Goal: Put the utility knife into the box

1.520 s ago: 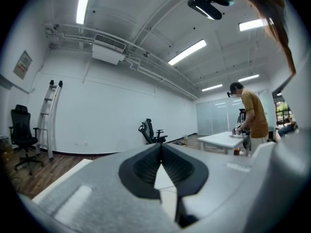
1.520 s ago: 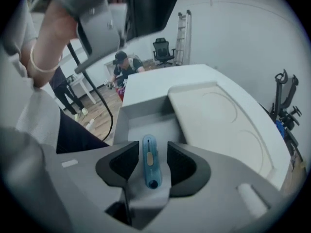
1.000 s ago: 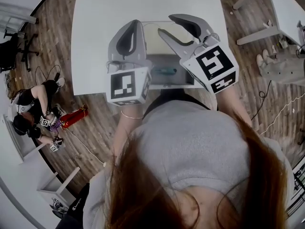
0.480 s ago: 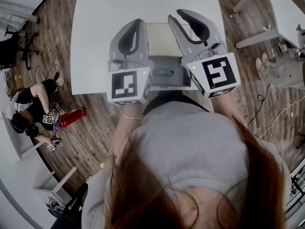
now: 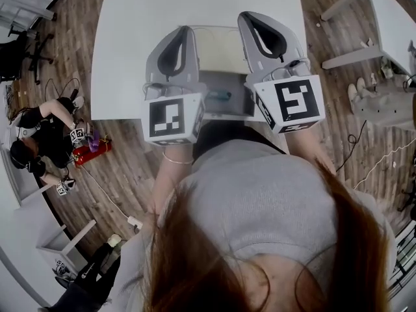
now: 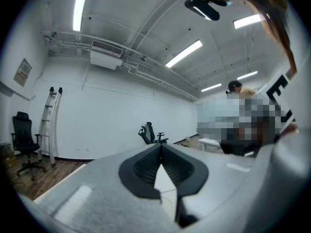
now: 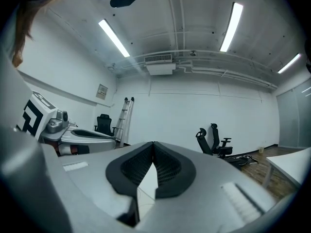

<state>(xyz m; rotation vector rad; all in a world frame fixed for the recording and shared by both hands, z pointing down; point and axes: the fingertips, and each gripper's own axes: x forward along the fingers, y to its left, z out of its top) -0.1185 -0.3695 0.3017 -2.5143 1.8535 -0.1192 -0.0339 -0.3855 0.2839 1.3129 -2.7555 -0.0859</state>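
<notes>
A teal utility knife (image 5: pixel 220 96) lies inside the grey box (image 5: pixel 229 115), which stands at the near edge of the white table (image 5: pixel 130 44). Both grippers are held side by side above the box, with their jaws pointing away from me and out into the room. My left gripper (image 5: pixel 184 30) is over the box's left side. Its dark pads (image 6: pixel 146 166) meet at the tip of the left gripper (image 6: pixel 160 145) with nothing between them. My right gripper (image 5: pixel 249 17) is over the box's right side, and the right gripper (image 7: pixel 153 143) is likewise shut and empty.
A person crouches on the wooden floor at the left (image 5: pixel 39 142) beside a red object (image 5: pixel 91 153). A second white table (image 5: pixel 390 12) stands at the upper right. The gripper views show a ladder (image 7: pixel 124 118) and an office chair (image 7: pixel 214 140) by the far wall.
The right gripper's jaws have gone from wide open to shut. It has drawn back from over the knife and straightened up beside the left gripper. The knife stays in the box.
</notes>
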